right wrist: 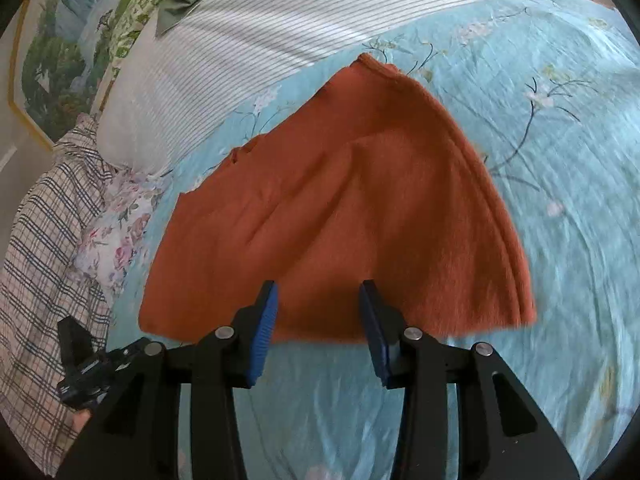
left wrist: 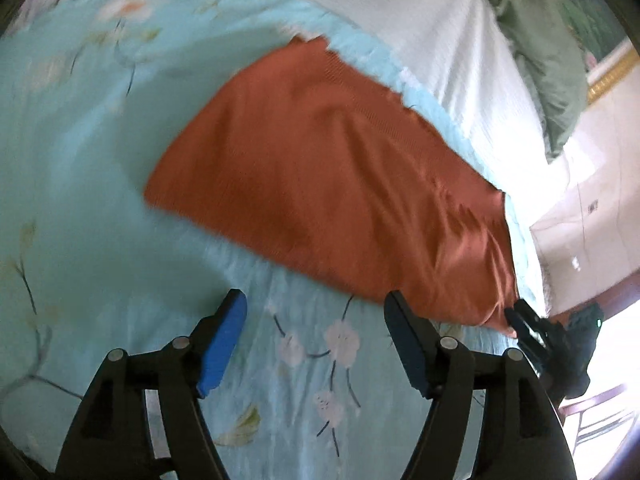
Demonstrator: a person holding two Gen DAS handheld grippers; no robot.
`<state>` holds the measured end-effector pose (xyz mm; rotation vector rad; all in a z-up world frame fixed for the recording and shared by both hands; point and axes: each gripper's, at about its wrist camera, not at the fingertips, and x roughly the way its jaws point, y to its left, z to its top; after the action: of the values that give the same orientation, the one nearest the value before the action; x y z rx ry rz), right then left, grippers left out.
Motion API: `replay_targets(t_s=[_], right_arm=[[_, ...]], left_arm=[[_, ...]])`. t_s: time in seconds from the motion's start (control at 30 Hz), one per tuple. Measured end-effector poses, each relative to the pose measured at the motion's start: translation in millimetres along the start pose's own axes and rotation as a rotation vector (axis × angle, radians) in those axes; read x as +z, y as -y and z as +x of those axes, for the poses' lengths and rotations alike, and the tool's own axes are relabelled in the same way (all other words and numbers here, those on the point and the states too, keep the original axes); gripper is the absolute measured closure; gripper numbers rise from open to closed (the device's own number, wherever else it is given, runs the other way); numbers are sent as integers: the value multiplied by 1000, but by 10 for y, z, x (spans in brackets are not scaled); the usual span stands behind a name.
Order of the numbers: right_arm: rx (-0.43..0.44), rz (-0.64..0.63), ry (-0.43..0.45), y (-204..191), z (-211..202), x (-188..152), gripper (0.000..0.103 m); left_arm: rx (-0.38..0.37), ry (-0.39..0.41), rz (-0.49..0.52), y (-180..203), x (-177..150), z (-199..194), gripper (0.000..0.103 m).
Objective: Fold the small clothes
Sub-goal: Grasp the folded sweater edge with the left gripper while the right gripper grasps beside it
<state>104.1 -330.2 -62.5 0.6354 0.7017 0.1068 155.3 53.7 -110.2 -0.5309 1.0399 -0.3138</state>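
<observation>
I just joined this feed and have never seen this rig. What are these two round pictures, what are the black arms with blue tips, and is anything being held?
Each round picture comes from a fisheye camera mounted on a hand-held claw, looking forward along its two fingers. No robot is involved: a person carries one claw in each hand.

The left wrist view shows the left claw with its blue-padded fingers wide apart over the floral blue bedspread, nothing between them.

The right wrist view shows the right claw, jaws also apart, at the near edge of the orange garment without pinching it.

That garment lies spread flat on the bedspread. Behind it are a white striped pillow and a plaid cloth. Nothing is held.
</observation>
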Motion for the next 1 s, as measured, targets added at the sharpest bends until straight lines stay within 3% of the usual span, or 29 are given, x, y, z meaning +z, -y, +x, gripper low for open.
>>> replay_targets(t_s=[0.17,0.43,0.57,0.63,0.7,0.73,0.87,1.0], right_arm=[[16,3,-11,-47,-97,-110,54],[22,13,-5,-37,-200,-132,52],[30,24,3,-5,-205,-119,51],[36,23,0,-1,-190,-120,51],[39,22,0,-10,-184,-124,51],[42,21,-1,-3,-178,-111,51],[61,35,15,72,-188,1,51],[86,71,25,186,-201,151,51]], left_arm=[[-55,61,-113,-106,83,62,23],[-16,160,-210,-212,455,213,24],[19,181,-220,-276,550,224,40],[36,187,-227,-337,576,195,55],[34,185,-223,-381,599,166,82],[19,184,-217,-361,619,146,87],[68,228,-79,32,660,23,93],[36,247,132,711,606,-37,96]])
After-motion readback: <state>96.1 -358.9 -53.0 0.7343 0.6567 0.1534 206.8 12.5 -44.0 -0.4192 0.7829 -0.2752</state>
